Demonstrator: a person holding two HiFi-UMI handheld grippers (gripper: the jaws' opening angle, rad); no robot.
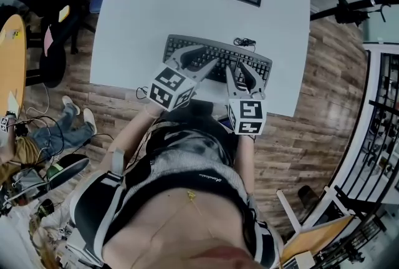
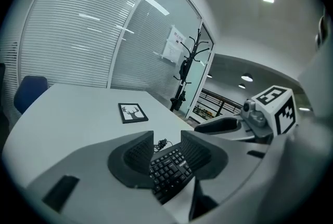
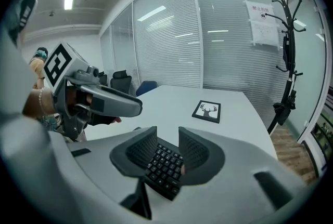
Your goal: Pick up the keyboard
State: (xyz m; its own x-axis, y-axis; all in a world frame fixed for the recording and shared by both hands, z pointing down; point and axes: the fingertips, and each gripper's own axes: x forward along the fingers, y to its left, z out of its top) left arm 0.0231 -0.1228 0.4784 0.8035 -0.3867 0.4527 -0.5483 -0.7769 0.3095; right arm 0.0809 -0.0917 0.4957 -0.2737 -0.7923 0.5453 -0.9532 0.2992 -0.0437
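Lying flat: a black, grey-framed keyboard [image 1: 182, 47].

I can't read a single word or number cleanly from here. A paper notice [image 3: 264, 23] on the glass wall has a red heading with lines of print under it, all too small to make out. The same sheet shows in the left gripper view and is just as illegible. The keyboard [image 2: 166, 176] bears a small pale mark among its keys that I can't decipher. A short line of script on the person's top [image 1: 187, 158] is blurred. The marker cubes [image 1: 169, 88] show black-and-white square patterns rather than letters.
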